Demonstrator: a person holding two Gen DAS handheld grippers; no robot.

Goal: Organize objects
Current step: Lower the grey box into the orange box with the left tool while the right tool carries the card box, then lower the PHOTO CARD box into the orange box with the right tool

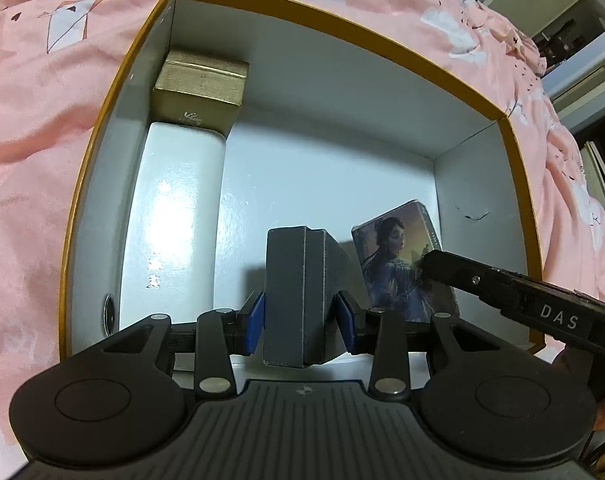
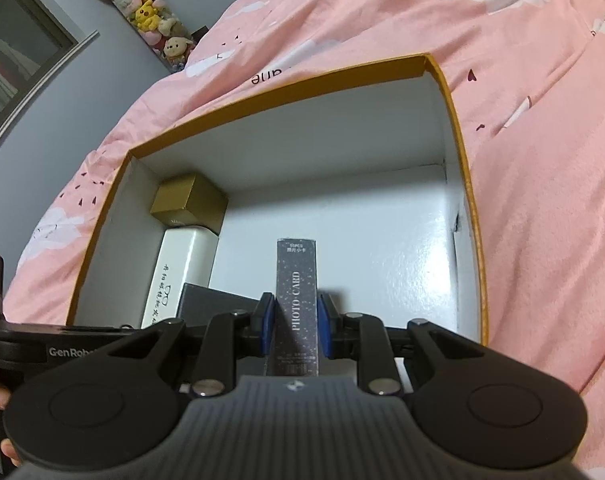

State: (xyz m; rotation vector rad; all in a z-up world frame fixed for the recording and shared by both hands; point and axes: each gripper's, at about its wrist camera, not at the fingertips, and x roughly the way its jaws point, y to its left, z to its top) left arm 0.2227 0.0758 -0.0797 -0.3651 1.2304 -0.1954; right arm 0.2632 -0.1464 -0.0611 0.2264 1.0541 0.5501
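Left hand-held gripper (image 1: 301,314) clamping grey box (image 1: 298,292), over orange-rimmed box (image 1: 520,168)

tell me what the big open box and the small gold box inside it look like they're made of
Big box: looks like stiff cardboard, orange outside, glossy white lining that shows glare and a small tear. Gold box: probably card wrapped in textured metallic paper, with a fine woven-looking grain and crisp folded edges.

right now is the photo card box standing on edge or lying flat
On edge: the photo card box sits upright between the right gripper pads, narrow side up.
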